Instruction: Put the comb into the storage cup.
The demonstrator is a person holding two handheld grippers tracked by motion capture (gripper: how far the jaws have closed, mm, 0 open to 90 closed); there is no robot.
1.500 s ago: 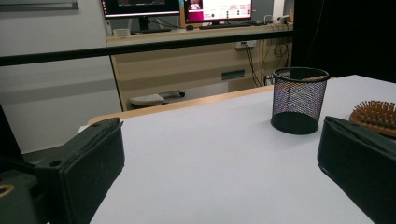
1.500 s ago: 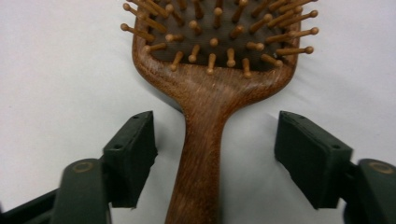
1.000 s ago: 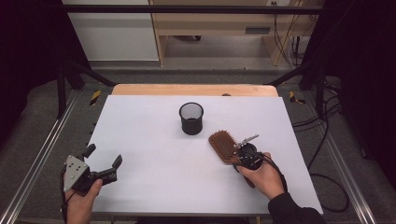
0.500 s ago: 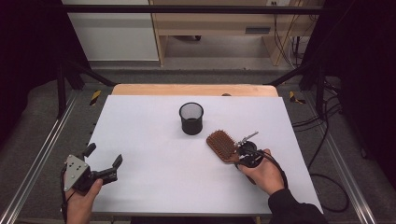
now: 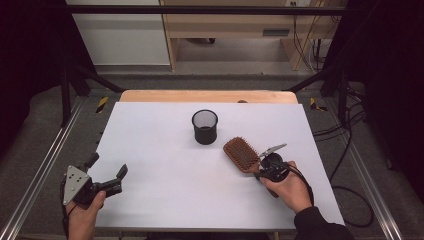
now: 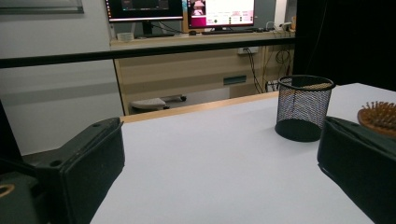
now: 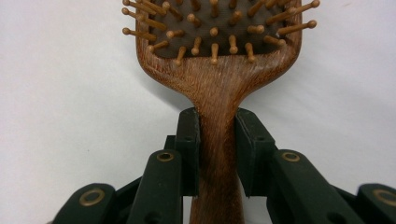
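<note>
The right gripper (image 5: 260, 167) is clamping the hairbrush handle (image 7: 218, 140), jaws having just closed on it, near the table's right edge. The left gripper (image 5: 107, 172) is resting wide apart at the front-left corner.

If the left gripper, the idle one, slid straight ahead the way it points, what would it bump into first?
Probably nothing on the table: the left gripper stands open, and the black wire-mesh cup sits right of centre between its jaws. It might just clip the cup; depth is unclear.
</note>
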